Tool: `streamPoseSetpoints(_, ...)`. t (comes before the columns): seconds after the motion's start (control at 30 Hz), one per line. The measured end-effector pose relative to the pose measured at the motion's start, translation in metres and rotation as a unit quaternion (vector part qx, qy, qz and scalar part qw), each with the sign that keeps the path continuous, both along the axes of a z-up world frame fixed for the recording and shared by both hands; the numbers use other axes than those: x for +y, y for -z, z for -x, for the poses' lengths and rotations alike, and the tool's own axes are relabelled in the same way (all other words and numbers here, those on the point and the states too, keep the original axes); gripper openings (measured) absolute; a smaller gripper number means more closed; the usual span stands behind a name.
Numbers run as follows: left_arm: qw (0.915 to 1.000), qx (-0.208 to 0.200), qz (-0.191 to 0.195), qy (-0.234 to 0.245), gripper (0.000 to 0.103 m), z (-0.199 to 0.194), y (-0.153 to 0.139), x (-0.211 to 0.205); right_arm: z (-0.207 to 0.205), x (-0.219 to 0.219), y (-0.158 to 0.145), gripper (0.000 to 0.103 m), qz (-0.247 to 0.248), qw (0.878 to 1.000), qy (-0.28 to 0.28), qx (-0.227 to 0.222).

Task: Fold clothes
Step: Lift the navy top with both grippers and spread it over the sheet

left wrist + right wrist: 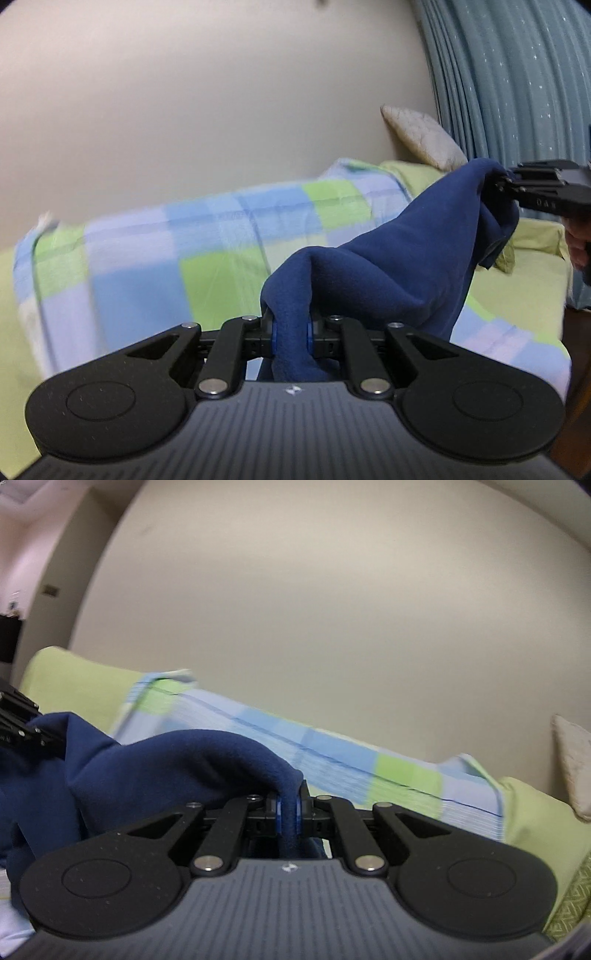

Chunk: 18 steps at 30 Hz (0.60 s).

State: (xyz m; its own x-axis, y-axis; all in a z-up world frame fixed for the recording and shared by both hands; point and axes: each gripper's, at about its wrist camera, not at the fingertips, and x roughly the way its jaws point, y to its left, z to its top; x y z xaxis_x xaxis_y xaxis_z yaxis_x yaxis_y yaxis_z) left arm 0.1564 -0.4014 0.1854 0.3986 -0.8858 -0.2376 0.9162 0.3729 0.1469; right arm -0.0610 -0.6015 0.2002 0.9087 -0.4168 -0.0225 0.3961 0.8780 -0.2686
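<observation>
Left wrist view: left gripper (pixel 291 334) pinched tight on a bunched fold of the navy fleece garment (pixel 391 254), blue pads (pixel 274 334) pressing cloth from both sides. Garment stretches up and right to the right gripper (pixel 504 184), also clamped on a corner; cloth hangs lifted above the bed (pixel 539 280). Checked blue-green blanket (pixel 155 251) behind, pillow (pixel 424 138) against the wall (pixel 207 99), teal curtain (pixel 517 81) far right. No containers visible. Right wrist view: right gripper (pixel 290 812) closed on a thin fold, garment sagging left toward the left gripper (pixel 26 725). Only this view shows a doorway area (pixel 14 602) at left; curtain seen only from left wrist.
</observation>
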Motion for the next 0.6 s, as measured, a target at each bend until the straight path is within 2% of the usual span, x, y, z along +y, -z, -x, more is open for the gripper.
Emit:
streamPoseSetpoints(0.1, 0.9994, -0.028, 0.019, 0.012, 0.012, 0.023, -0.024, -0.018, 0.009, -0.02, -0.015, 0.004, 0.014, 0.999, 0.024, -0.043)
streamPoseSetpoints(0.17, 0.9986, -0.04, 0.022, 0.027, 0.013, 0.044, -0.028, -0.021, 0.028, -0.026, -0.022, 0.005, 0.017, 0.996, 0.035, -0.077)
streamPoseSetpoints(0.23, 0.9983, -0.042, 0.019, 0.037, 0.013, 0.065, -0.023, -0.017, 0.048, -0.024, -0.02, 0.005, 0.021, 0.995, 0.038, -0.091)
streamPoseSetpoints(0.33, 0.9981, -0.024, -0.006, 0.057, 0.013, 0.1, 0.012, -0.002, 0.097, -0.007, 0.007, 0.005, 0.016, 0.997, 0.022, -0.077)
streamPoseSetpoints(0.4, 0.9969, 0.004, -0.03, 0.073, 0.013, 0.126, 0.051, 0.013, 0.13, 0.002, 0.034, 0.005, 0.0, 0.998, 0.008, -0.06)
streamPoseSetpoints(0.43, 0.9951, 0.026, -0.045, 0.084, 0.013, 0.141, 0.08, 0.021, 0.15, 0.001, 0.04, 0.005, -0.009, 0.999, 0.005, -0.053)
streamPoseSetpoints(0.47, 0.992, 0.052, -0.065, 0.095, 0.013, 0.152, 0.114, 0.03, 0.17, 0.007, 0.069, 0.005, -0.034, 0.999, -0.001, -0.034)
streamPoseSetpoints(0.53, 0.987, 0.082, -0.091, 0.104, 0.013, 0.16, 0.149, 0.038, 0.191, 0.014, 0.118, 0.005, -0.086, 0.996, 0.003, 0.005)
streamPoseSetpoints(0.6, 0.9772, 0.13, -0.131, 0.105, 0.013, 0.172, 0.203, 0.045, 0.203, 0.016, 0.157, 0.005, -0.133, 0.99, 0.012, 0.04)
